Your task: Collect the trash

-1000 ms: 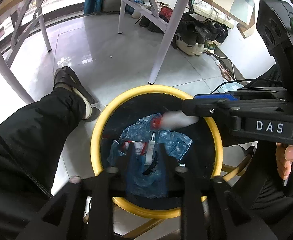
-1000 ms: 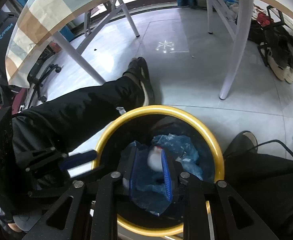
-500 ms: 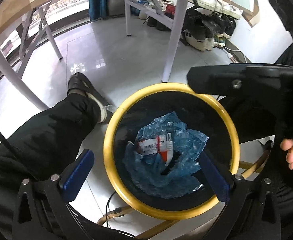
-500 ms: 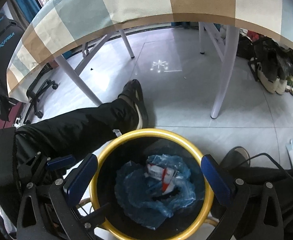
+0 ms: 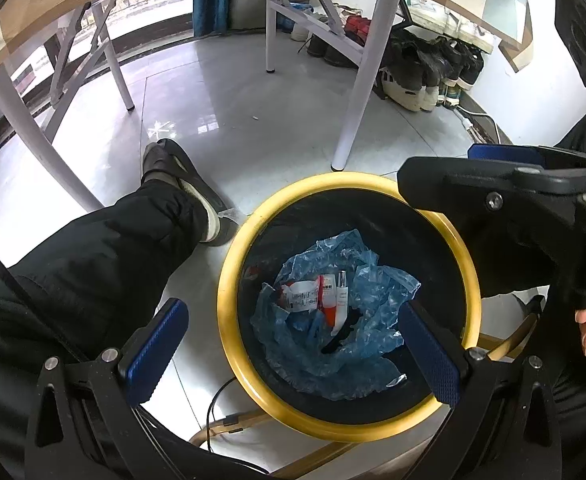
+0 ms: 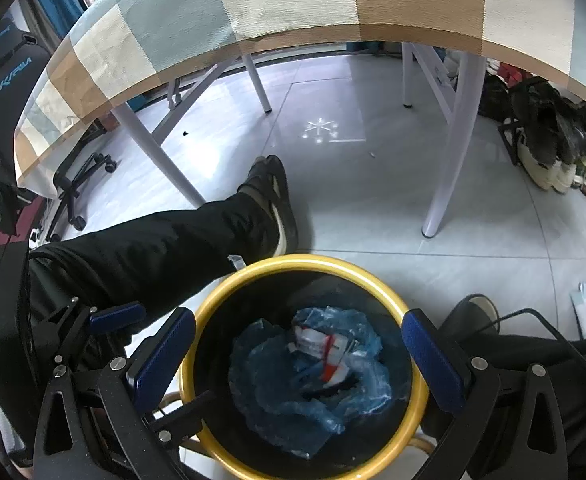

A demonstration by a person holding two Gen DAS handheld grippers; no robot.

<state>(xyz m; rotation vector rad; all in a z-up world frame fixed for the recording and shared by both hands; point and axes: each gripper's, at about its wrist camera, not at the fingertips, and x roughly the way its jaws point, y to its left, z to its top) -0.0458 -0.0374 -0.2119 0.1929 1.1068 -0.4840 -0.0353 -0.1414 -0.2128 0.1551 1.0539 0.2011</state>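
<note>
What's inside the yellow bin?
The yellow bin holds a crumpled blue plastic bag with a white-and-red packet and a small white tube on top. Anything under the bag is hidden.

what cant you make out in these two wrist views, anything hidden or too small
- Print on the white and red packets: too small, left wrist view.
- Bin bottom: covered by the blue plastic bag, both views.
- Table top: only the cloth's hanging edge shows.
- Shoes by the wall: blurred at the fisheye rim.
</note>
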